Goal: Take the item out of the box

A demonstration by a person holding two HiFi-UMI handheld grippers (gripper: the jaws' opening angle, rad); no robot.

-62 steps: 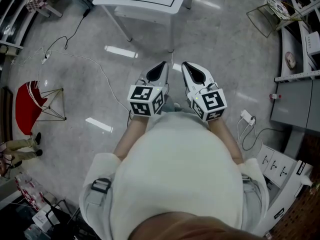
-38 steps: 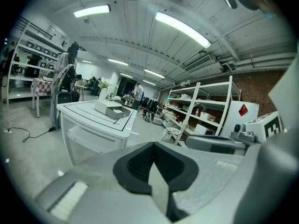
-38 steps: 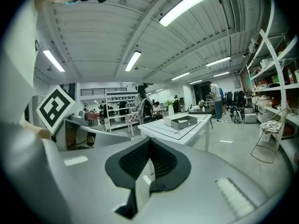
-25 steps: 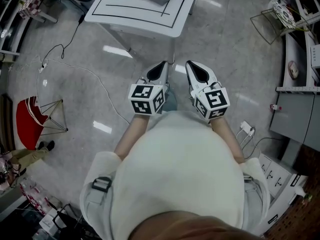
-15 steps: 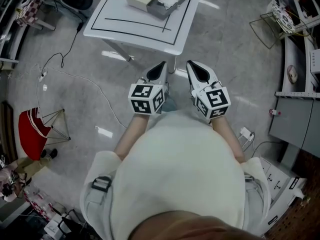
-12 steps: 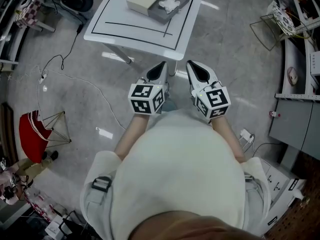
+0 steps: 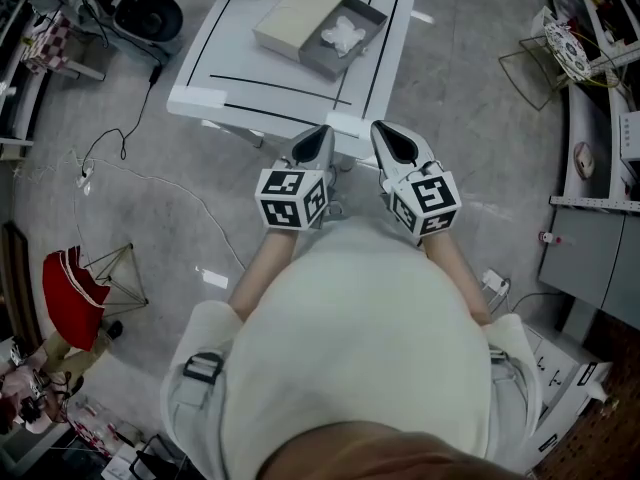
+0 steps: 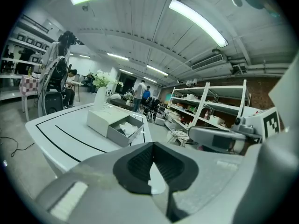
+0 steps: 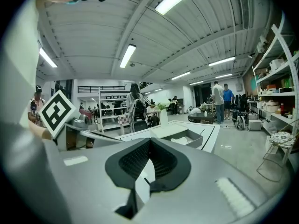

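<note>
Seen from above, a person holds the left claw (image 7: 322,134) and the right claw (image 7: 386,131) side by side over the near edge of a white table (image 7: 235,78). Both are closed, with nothing between their jaws. An open box (image 7: 297,18) lies on the table at 12 o'clock from the claws, well apart from them, with a crumpled white item (image 7: 345,35) in its grey tray.

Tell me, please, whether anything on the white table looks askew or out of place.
Only the box sits askew, turned at an angle to the black lines on the table. Its grey tray lies open with the white item inside. Nothing looks spilled or damaged.
</note>
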